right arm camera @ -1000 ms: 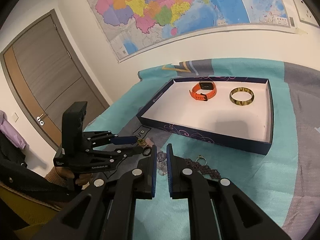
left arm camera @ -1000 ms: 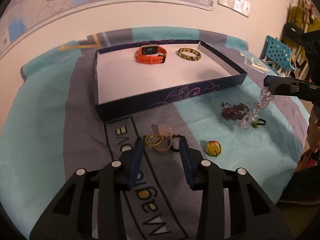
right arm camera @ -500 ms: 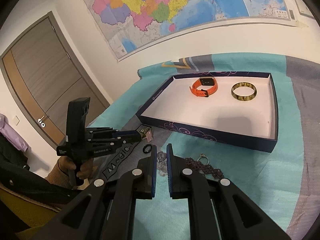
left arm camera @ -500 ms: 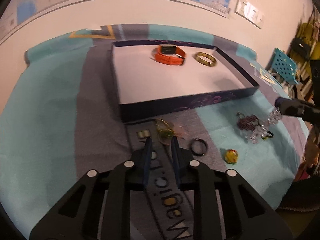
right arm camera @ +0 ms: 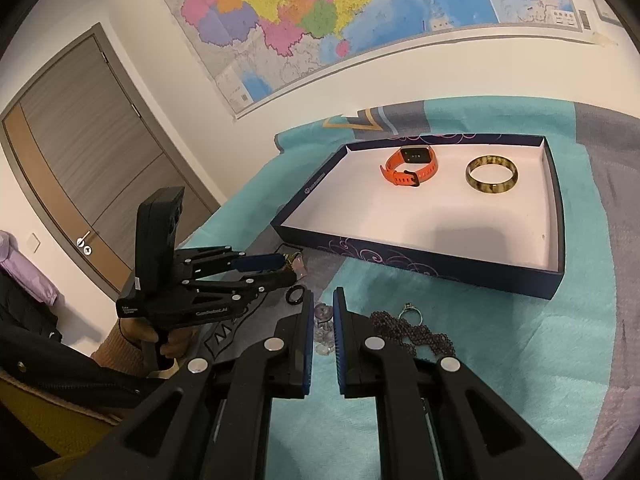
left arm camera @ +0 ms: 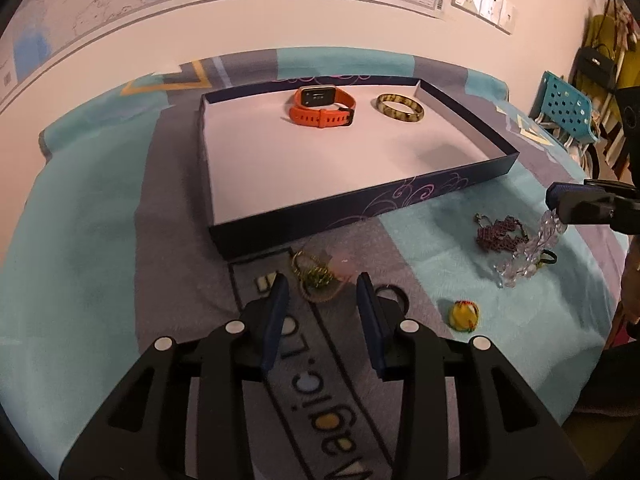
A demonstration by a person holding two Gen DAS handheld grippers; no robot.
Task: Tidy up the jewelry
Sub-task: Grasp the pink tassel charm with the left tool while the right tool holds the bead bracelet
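The left gripper point(left arm camera: 322, 280) sits low over the blanket point(left arm camera: 100, 240) with its fingers point(left arm camera: 276, 308) spread pretty wide and nothing pinched between them. Right in the gap, lying on the blanket, there's a tangled gold-and-green chain point(left arm camera: 314, 276) with a pale pink bit next to it. A black ring point(left arm camera: 390, 294) peeks out just beside the right-hand finger, and a small yellow beaded piece point(left arm camera: 464, 315) lies a little further to the right.

The right gripper point(right arm camera: 322, 316) has its fingers point(right arm camera: 306, 344) nearly closed, just a narrow slit, clamped on a clear bead bracelet point(left arm camera: 528, 250). In the left wrist view that bracelet hangs down from the fingertips and its lower end looks to be touching the blanket, right by a dark purple beaded bracelet point(left arm camera: 500, 234). In the right wrist view the purple beads point(right arm camera: 412, 330) spread out just beside the fingers, with a small ring point(right arm camera: 410, 310) at their top edge.

The dark blue box point(left arm camera: 360, 216) sits further back on the blanket, open. Inside, near the far wall, there's an orange watch point(left arm camera: 322, 106) and a mottled bangle point(left arm camera: 400, 107) side by side, not touching. A map point(right arm camera: 340, 20) hangs on the wall behind.
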